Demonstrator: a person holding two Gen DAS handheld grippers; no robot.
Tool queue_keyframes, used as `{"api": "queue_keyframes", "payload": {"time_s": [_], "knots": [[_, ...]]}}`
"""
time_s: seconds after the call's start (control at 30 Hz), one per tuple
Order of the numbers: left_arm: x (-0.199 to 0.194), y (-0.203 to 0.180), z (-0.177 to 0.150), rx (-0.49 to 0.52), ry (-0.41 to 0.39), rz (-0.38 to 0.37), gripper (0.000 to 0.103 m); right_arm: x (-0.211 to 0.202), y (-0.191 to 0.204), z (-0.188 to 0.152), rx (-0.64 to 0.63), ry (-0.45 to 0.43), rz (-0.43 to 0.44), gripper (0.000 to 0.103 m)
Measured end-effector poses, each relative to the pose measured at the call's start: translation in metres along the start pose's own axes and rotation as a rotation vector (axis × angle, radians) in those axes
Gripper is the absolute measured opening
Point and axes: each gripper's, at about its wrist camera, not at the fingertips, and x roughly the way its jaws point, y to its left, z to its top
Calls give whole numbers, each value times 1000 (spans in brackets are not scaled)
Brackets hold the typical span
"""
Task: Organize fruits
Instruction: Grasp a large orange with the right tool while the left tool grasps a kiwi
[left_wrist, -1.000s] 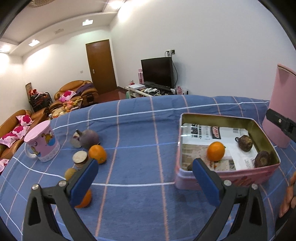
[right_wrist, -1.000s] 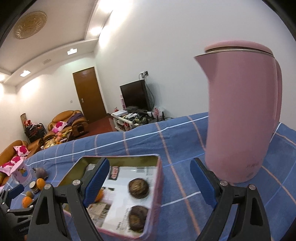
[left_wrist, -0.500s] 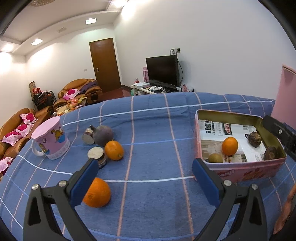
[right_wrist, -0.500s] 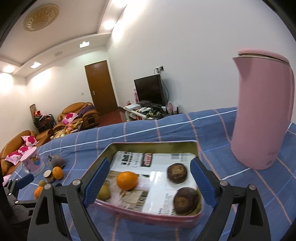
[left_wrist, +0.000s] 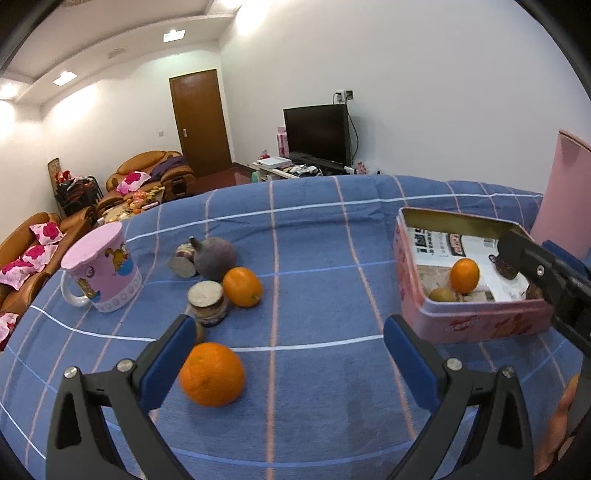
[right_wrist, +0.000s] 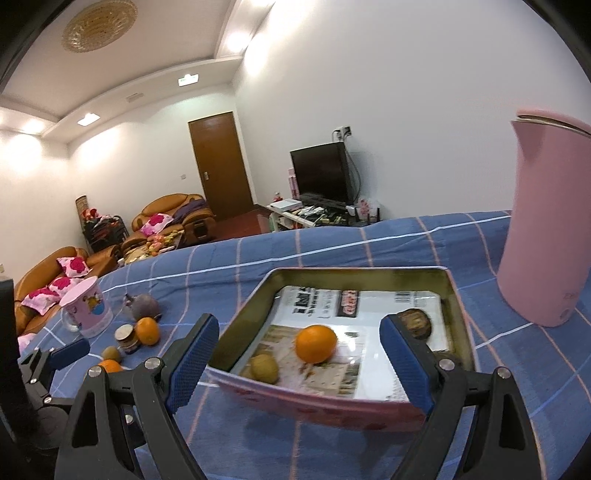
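At the right edge of the left wrist view, the pink kettle (left_wrist: 565, 192) is cut off, and the right gripper's black arm hides part of the tin (left_wrist: 469, 325) and a dark fruit (left_wrist: 533, 291) inside. A small greenish fruit (left_wrist: 200, 332) sits mostly behind the left finger (left_wrist: 168, 356).

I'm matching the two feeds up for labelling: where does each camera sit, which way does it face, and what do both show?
Left wrist: sits on the left tool, looking down across the blue cloth at the near orange; its open fingers, the right tool's arm and a hand at the right edge show.
Right wrist: sits on the right tool, facing the pink tin; its open fingers and the left tool at lower left show.
Shared: tin, orange inside it, pink mug, pink kettle.
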Motion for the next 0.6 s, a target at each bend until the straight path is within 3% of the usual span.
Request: {"api": "queue_keyframes", "payload": {"time_s": [0.13,0.3,0.5,0.6], "knots": [[0,22,3,-19,-6,19,103,3,13,-3,-19,17,33,90],[3,72,8,-118,0,68,103,5,39,-7,-75,32,75,90],[5,134,5,-230,-3,182,103,11,84,-16,-165,81,184,90],[10,156,2,-281,16,196,103,18,109,-22,-197,128,256,90]]}}
